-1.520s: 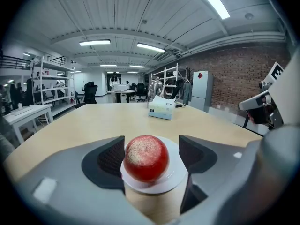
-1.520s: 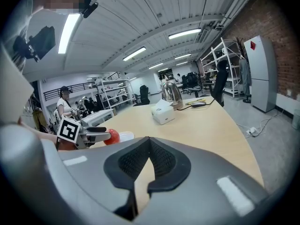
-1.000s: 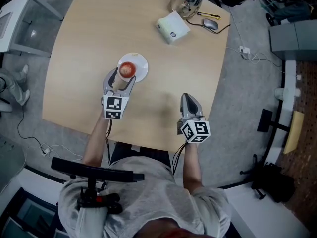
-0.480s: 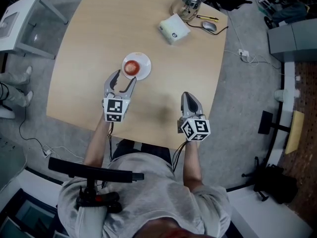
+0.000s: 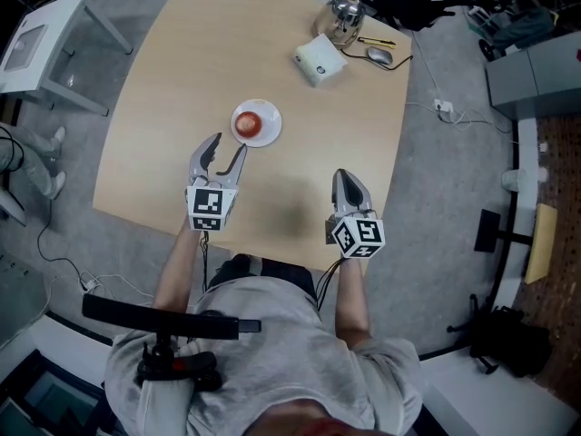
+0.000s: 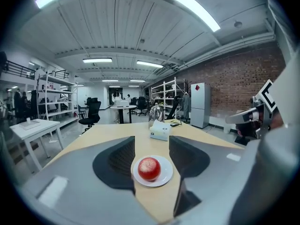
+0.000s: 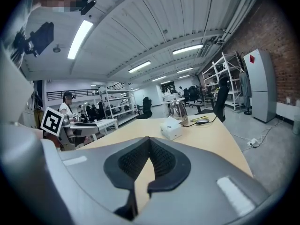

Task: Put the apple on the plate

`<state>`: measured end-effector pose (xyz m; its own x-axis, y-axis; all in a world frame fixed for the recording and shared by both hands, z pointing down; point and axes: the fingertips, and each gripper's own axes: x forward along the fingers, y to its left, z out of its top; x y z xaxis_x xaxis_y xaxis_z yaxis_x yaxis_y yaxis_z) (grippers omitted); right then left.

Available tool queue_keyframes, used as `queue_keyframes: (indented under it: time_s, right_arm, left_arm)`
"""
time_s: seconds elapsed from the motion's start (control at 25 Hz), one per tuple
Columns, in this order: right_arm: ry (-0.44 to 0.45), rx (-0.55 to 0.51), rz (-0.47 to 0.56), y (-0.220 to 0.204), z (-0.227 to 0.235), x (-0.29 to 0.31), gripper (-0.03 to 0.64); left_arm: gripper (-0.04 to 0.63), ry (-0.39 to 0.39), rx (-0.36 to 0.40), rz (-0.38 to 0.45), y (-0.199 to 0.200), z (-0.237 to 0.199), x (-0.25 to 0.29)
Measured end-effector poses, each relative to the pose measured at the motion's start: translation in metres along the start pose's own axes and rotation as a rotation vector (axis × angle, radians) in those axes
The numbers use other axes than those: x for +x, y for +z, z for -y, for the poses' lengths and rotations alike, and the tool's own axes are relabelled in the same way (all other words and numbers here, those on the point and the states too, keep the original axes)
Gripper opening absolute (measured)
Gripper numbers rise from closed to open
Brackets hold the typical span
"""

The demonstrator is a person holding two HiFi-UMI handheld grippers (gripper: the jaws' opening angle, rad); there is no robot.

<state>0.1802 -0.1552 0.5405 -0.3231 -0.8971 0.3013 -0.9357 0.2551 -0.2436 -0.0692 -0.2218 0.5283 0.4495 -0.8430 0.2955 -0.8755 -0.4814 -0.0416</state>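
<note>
Head view: the apple point(image 5: 251, 123) sits on the white plate point(image 5: 271, 135) just above mid-frame, so the task looks done.
The left gripper point(image 5: 227, 145) hangs just below the plate and clear of it, its spread jaws closing on nothing, probably held off to avoid nudging the plate. The right gripper point(image 5: 348, 178), lower right of centre, has its tips pressed together and is empty and idle. Bare table point(image 5: 172, 71) surrounds the plate. The tissue box point(image 5: 320, 60) and kettle point(image 5: 345, 12) crowd only the upper-right edge, and the table's near edge runs just under both grippers.

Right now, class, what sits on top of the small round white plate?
One round red apple sits at its middle. The white plate shows its rim all round; its centre beneath the apple is covered.
</note>
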Motion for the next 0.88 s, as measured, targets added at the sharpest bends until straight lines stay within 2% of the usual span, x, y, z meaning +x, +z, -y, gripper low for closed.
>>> queue_keyframes:
  time_s: [0.6, 0.88]
  right_arm:
    - [-0.008, -0.022, 0.072, 0.018, -0.033, -0.027, 0.006]
    - [0.016, -0.026, 0.082, 0.018, -0.060, -0.039, 0.006]
  left_arm:
    - [0.153, -0.015, 0.005, 0.040, 0.031, 0.004, -0.068]
    - [0.121, 0.009, -0.016, 0.041, 0.025, -0.005, -0.101]
